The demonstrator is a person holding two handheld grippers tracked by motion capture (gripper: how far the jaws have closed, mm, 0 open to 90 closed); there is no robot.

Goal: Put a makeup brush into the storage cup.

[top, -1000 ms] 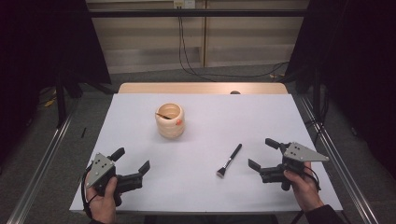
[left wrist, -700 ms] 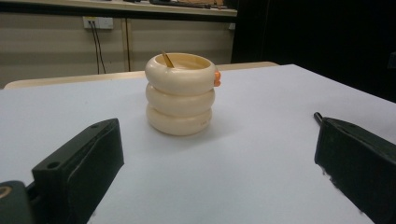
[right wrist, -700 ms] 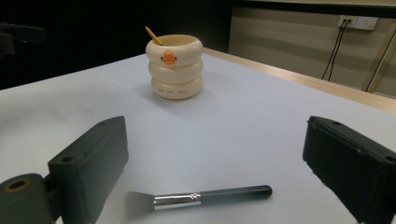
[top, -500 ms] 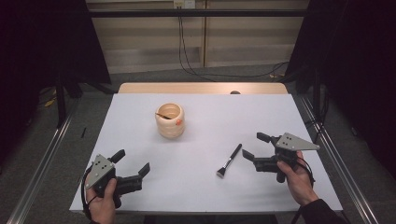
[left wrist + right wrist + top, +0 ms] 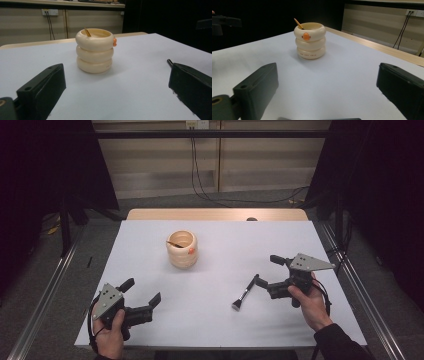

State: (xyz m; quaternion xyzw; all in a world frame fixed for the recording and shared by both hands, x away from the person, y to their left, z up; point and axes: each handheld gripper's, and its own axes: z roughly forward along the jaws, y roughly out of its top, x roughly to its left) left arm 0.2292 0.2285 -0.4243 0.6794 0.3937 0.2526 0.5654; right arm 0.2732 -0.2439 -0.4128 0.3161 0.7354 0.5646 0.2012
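Observation:
A cream cup [image 5: 182,249] shaped like three stacked rings, with an orange beak and a thin stick inside, stands mid-table. A small black brush [image 5: 246,292] lies to its right, bristles toward me. My right gripper [image 5: 267,271] is open just right of the brush's handle end, one fingertip almost touching it. In the right gripper view the cup [image 5: 310,43] stands ahead between the open jaws, and a dark bar, probably the brush handle [image 5: 319,119], crosses the bottom edge. My left gripper [image 5: 141,291] is open near the front left, empty. In the left gripper view it faces the cup [image 5: 95,50].
The white table top [image 5: 225,245] has a wooden strip [image 5: 215,214] along its far edge. Metal rails run down both sides of the table. Cables hang on the wall behind. The brush's tip [image 5: 170,62] shows beside the right jaw in the left gripper view.
My right gripper has moved left and a little away from me, up to the brush's handle end. The left gripper, the cup and the brush have stayed in place.

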